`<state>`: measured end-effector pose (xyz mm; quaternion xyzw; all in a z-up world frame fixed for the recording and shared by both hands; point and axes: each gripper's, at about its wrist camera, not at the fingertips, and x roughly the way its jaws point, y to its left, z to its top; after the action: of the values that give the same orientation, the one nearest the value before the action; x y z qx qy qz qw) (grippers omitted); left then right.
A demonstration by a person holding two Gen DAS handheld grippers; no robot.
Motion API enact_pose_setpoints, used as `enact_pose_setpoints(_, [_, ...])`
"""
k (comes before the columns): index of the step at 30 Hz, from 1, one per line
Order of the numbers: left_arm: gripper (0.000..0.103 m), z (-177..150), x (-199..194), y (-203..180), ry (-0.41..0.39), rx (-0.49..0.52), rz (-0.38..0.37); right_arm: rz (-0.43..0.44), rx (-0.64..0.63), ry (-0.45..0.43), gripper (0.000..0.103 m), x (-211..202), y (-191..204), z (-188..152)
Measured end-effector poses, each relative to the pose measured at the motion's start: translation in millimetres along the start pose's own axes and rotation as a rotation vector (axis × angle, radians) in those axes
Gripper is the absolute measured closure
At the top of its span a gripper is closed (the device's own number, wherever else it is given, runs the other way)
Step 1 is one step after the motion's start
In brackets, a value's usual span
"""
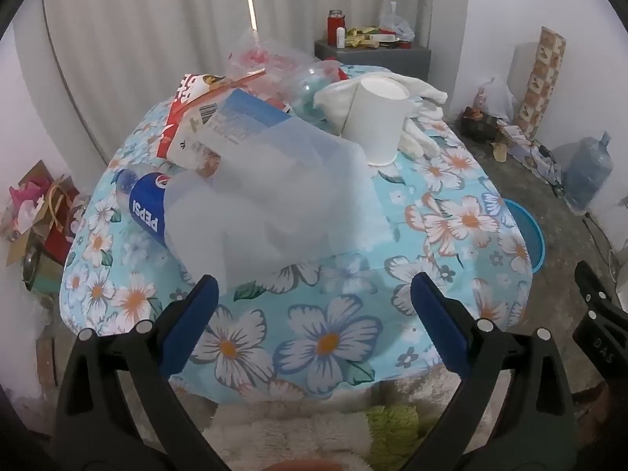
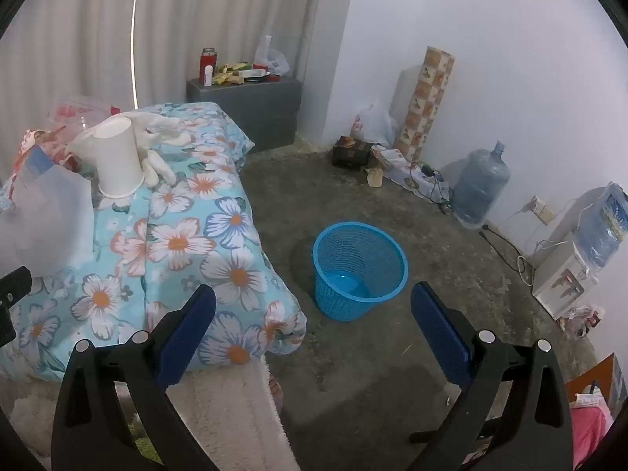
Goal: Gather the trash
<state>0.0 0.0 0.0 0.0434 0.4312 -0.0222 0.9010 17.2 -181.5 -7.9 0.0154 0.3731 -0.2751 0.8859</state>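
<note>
Trash lies piled on a table under a floral cloth: a translucent plastic bag, a Pepsi bottle lying on its side, an upturned white paper cup, white cloth gloves, red-and-white wrappers and a clear bag. My left gripper is open and empty, just in front of the plastic bag. My right gripper is open and empty, off the table's right side, facing a blue mesh basket on the floor. The cup and the floral cloth also show in the right wrist view.
A grey cabinet with small items stands at the back wall. A water jug, cables, a white bag and a water dispenser line the right wall. A fluffy rug lies below the table edge.
</note>
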Motion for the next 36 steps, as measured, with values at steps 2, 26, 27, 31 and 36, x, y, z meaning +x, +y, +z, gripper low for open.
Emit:
enact_pose_setpoints(2, [0.009,0.0,-0.3,-0.2,-0.001,0.002,-0.001,0.001,0.002,-0.001,0.006,-0.2,-0.1,0.1])
enact_pose_setpoints(26, [0.009,-5.7,7.8,5.7,0.017,0.0,0.009,0.009,0.004,0.003,0.006,-1.2,2.3,-0.7])
enact_pose_setpoints(27, [0.009,-5.7,7.9,5.9,0.019,0.0,0.009,0.01,0.005,0.005,0.006,-0.2,0.9,-0.3])
enact_pose_setpoints(31, [0.009,-6.4,7.6,6.2,0.017,-0.001,0.011,0.011,0.005,0.006,0.006,0.1,0.3,-0.1])
enact_pose_setpoints(36, [0.009,-6.4,7.8,6.7,0.018,-0.001,0.011,0.011,0.006,0.005,0.006,0.3,0.5,-0.3])
